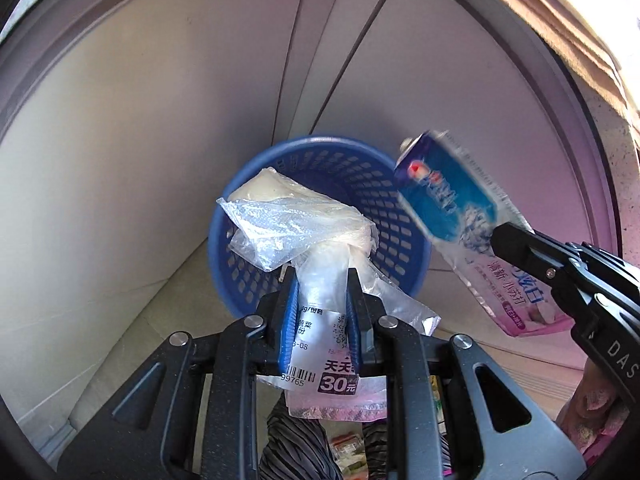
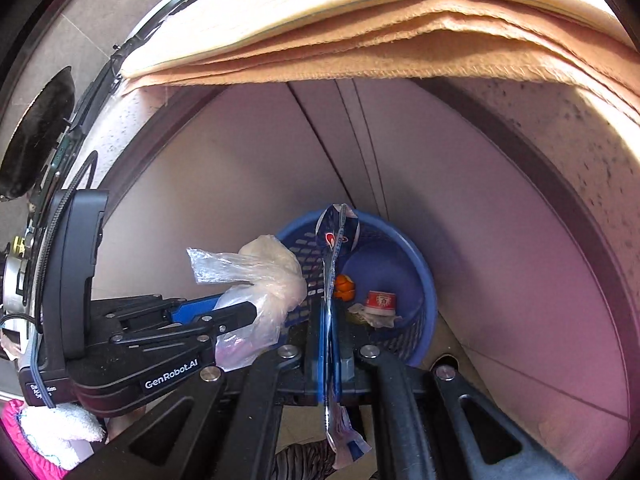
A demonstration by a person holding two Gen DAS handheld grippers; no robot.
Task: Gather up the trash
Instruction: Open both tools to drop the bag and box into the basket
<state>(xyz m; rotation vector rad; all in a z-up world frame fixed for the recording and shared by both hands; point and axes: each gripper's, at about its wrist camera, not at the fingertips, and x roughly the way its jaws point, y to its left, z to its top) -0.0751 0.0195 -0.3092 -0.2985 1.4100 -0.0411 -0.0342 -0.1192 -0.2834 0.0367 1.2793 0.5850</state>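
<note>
Blue basket (image 1: 320, 216), on the floor by the wall, already holding a peel and a small cup (image 2: 381, 302). My left gripper (image 1: 322, 300) is clamped on a crumpled plastic bag (image 1: 296, 228); my right gripper (image 2: 329, 320) is pinched on a flattened toothpaste tube (image 1: 460, 216). Both hang near the rim. Best carry each fully over the opening before letting go, bag first, since its loose tail could snag the rim.

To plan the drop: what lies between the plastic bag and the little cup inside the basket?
In the right wrist view, the toothpaste tube held edge-on, and an orange peel, lie between plastic bag and cup.
</note>
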